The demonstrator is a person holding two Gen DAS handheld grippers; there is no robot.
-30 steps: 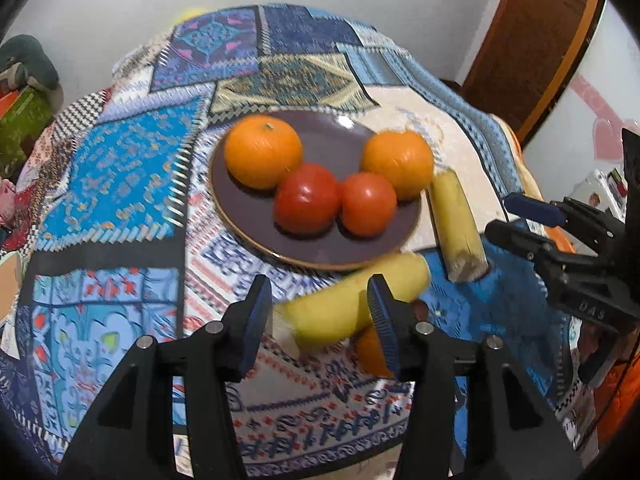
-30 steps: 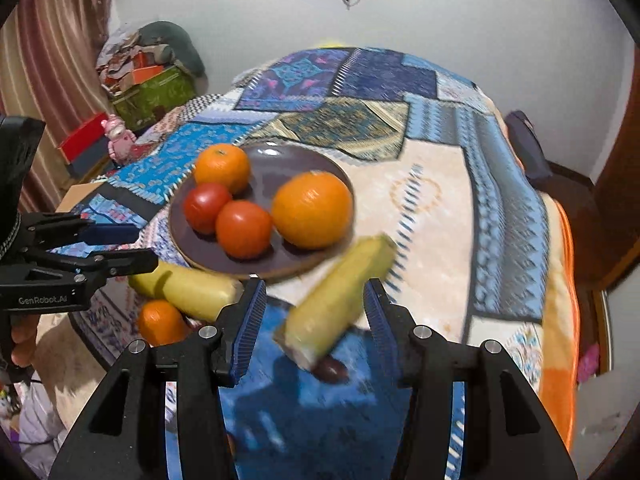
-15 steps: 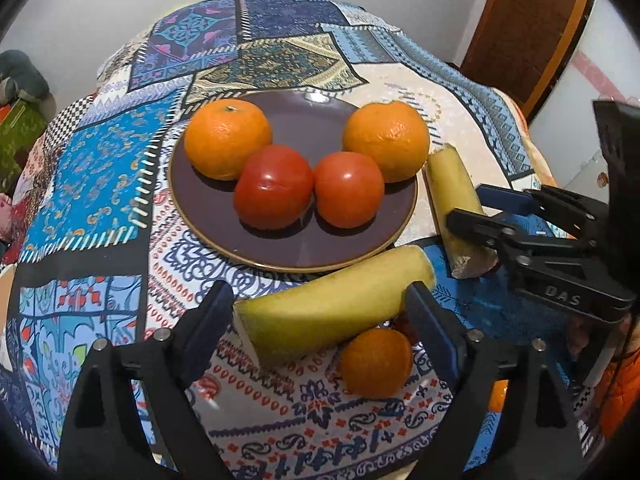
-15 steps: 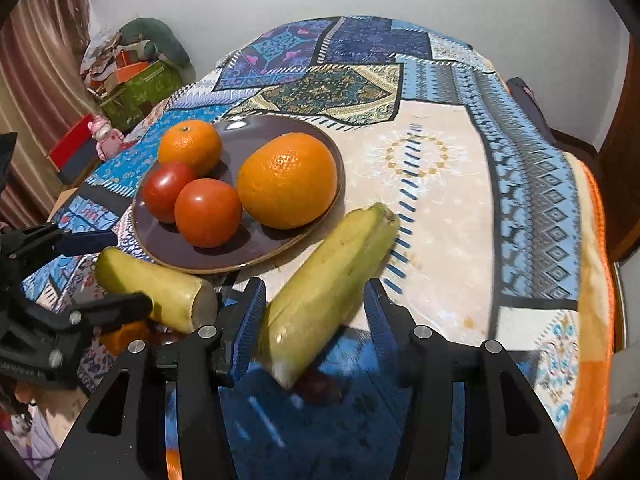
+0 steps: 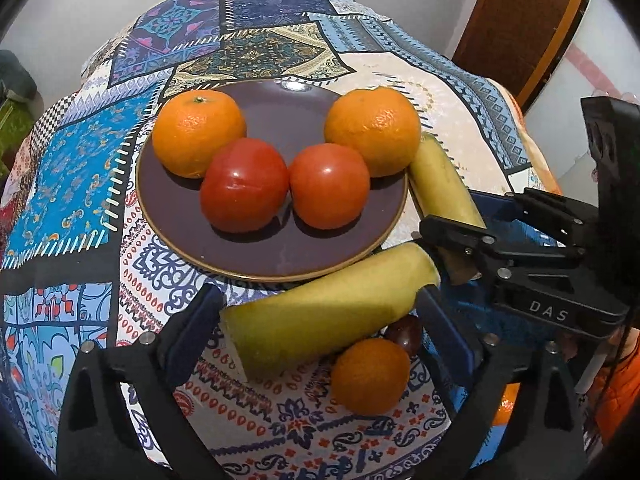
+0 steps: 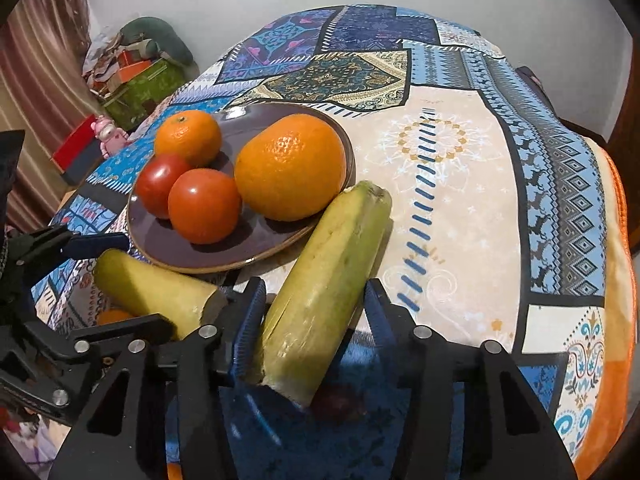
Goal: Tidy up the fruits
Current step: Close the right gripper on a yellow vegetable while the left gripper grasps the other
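Fruits are being gathered at the plate [image 5: 168,216]: each tool straddles one yellow piece beside its rim. The left tool [image 5: 316,316] is spread wide around the near piece [image 5: 320,316], not gripping. The right tool [image 6: 316,312] brackets the far piece [image 6: 332,276]; whether it pinches cannot be told. Next, each likely must close and lift onto the plate, clear of the oranges [image 5: 198,132] and tomatoes [image 5: 244,184]. Only the left view shows the small orange [image 5: 370,376] whole.
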